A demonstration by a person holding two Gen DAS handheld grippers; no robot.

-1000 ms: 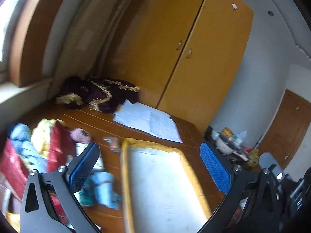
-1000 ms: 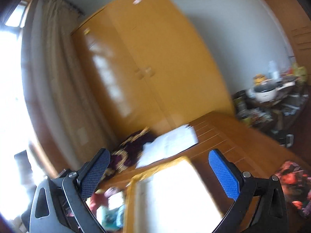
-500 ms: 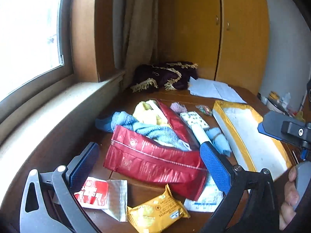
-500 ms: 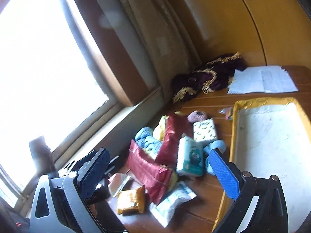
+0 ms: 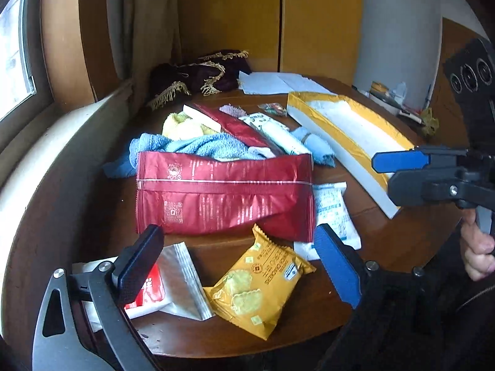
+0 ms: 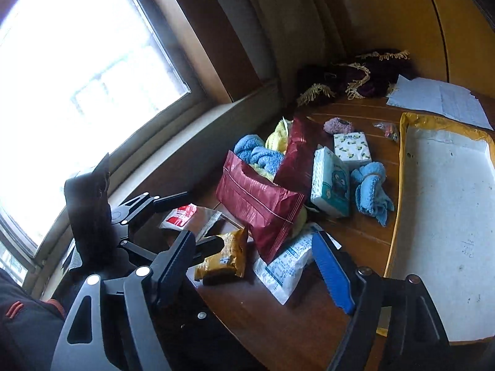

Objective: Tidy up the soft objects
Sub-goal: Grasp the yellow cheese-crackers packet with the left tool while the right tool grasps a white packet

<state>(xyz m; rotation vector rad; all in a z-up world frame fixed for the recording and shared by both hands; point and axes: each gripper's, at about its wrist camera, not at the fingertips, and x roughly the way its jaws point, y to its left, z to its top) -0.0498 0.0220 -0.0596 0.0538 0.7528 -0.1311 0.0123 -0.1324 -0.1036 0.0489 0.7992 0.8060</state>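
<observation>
Both hand-held grippers are spread wide and hold nothing: the left hand-held gripper (image 5: 238,266) hovers over a yellow packet (image 5: 258,281) at the bench's (image 5: 365,281) near edge, the right hand-held gripper (image 6: 253,262) above a white pouch (image 6: 286,266). The soft things (blue towel (image 5: 198,147), red bag (image 5: 222,194), tissue pack (image 6: 329,182)) lie heaped mid-bench, beside an empty tray (image 6: 399,185).

- Wooden table (image 5: 380,238): carries all items.
- Red bag (image 5: 222,194), yellow snack packet (image 5: 260,281): near front edge.
- Blue towel (image 5: 201,147): behind red bag.
- Tray (image 6: 442,216): right side.
- Papers (image 5: 275,82), dark cloth (image 5: 198,75): far end.
</observation>
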